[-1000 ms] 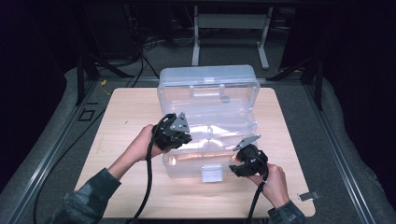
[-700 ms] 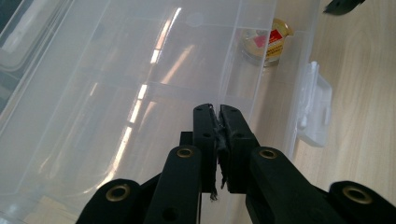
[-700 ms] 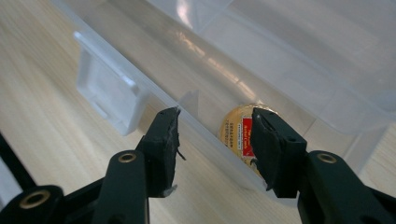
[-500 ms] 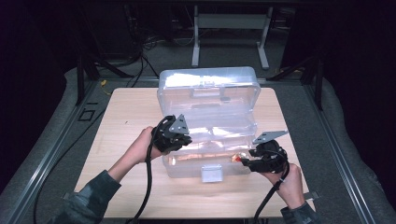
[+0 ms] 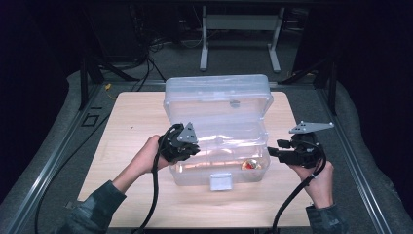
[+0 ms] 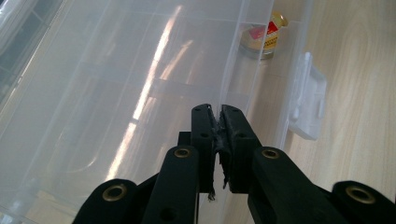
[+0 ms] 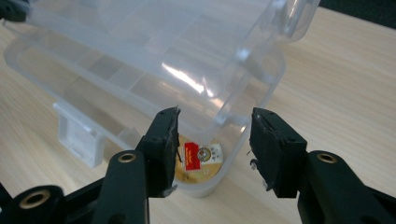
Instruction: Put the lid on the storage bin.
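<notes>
While the clear plastic storage box (image 5: pixel 219 146) stands open at the middle of the wooden table (image 5: pixel 126 122), lid upright behind, its contents are one small round tin (image 5: pixel 251 165) with a red-and-yellow label, lying in the front right corner. Left gripper (image 5: pixel 181 145): jaws pinched tight on the box's left rim. Right gripper (image 5: pixel 272 152): held just off the box's right end, jaws spread with nothing between them. White latch (image 5: pixel 220 182): on the front wall.
</notes>
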A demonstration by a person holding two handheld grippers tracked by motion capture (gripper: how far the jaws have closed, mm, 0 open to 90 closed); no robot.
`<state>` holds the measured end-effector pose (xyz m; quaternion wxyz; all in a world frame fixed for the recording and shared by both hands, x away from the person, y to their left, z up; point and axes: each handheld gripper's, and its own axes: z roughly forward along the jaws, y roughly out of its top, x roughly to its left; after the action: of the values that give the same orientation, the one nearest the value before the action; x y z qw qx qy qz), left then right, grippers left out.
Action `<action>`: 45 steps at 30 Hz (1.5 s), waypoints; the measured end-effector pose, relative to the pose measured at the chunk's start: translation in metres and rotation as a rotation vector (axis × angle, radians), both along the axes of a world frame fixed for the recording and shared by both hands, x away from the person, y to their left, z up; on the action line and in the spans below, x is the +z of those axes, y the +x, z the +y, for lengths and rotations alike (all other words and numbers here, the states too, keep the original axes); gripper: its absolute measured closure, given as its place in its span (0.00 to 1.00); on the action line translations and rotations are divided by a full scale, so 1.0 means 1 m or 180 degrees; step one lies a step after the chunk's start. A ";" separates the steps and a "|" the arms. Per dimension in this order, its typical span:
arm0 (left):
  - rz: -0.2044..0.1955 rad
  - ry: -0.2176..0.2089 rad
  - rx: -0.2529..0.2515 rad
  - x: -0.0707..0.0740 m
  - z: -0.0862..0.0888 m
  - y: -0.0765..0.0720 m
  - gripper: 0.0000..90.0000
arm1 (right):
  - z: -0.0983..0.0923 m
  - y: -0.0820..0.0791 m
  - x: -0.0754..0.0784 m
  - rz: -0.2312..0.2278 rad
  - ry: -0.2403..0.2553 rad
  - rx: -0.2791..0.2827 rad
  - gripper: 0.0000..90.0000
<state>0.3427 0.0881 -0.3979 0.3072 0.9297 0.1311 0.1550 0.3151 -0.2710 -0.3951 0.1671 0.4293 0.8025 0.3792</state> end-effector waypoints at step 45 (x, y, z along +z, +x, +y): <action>-0.0042 -0.0008 0.0140 -0.020 0.006 -0.031 0.74 | 0.015 0.045 0.006 0.0062 -0.0061 -0.0356 0.72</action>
<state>0.3116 0.0938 -0.4179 0.3057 0.9252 0.1497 0.1677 0.3599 -0.2555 -0.3895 0.1844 0.4755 0.7824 0.3573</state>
